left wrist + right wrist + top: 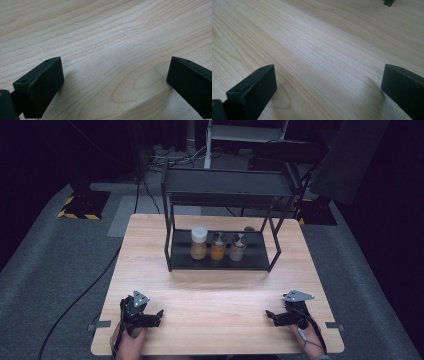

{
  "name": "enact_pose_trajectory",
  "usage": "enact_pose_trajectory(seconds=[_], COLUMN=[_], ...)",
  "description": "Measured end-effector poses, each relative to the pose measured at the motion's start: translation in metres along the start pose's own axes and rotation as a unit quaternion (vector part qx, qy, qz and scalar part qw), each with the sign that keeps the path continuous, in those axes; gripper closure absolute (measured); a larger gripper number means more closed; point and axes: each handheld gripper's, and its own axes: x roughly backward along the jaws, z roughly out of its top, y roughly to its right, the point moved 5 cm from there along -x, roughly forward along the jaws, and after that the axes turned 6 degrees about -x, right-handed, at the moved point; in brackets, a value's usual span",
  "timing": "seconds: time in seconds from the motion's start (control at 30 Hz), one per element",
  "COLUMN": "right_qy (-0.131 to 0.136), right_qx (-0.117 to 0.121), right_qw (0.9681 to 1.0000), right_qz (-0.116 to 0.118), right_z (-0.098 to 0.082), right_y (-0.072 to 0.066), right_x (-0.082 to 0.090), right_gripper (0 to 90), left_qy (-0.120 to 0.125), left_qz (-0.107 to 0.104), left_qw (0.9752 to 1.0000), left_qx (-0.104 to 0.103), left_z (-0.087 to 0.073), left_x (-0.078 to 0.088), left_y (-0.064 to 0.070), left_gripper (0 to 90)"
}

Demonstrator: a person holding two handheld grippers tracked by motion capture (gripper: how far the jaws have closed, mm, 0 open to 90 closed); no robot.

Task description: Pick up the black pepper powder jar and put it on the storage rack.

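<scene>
On the lower shelf of a black metal rack (172, 247) stand three jars in a row: a white-lidded one (198, 243) on the left, an orange-filled one (218, 246) in the middle, a silver-capped one (238, 247) on the right. My left gripper (156, 317) rests near the table's front left, open, jaws wide apart over bare wood (112, 62). At the front right lies my right gripper (272, 316), also open, with nothing between its jaws (327, 72). Both grippers are far from the rack.
The light wooden table (215, 290) spans the middle of the high view. Grey carpet surrounds it, with a black cable (80, 297) on the left. A rack foot (389, 2) shows at the top of the right gripper view. Dark equipment stands behind the table.
</scene>
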Motion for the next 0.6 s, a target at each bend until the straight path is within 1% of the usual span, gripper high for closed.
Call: enact_pose_trajectory(seconds=[0.07, 0.6], right_qy=[-0.003, -0.003], right_qx=[-0.01, -0.01], right_qw=[0.9999, 0.9999], right_qz=[0.004, 0.003], right_z=[0.0001, -0.0001], right_y=[0.0024, 0.0026], right_x=[0.0, 0.0], right_gripper=[0.0, 0.0], left_qy=[0.0, 0.0], left_qz=[0.0, -0.001], left_qw=[1.0, 1.0], left_qx=[0.0, 0.001], left_z=[0.0, 0.0], left_x=[0.0, -0.0001], left_y=[0.0, -0.0004], left_gripper=[0.5, 0.4])
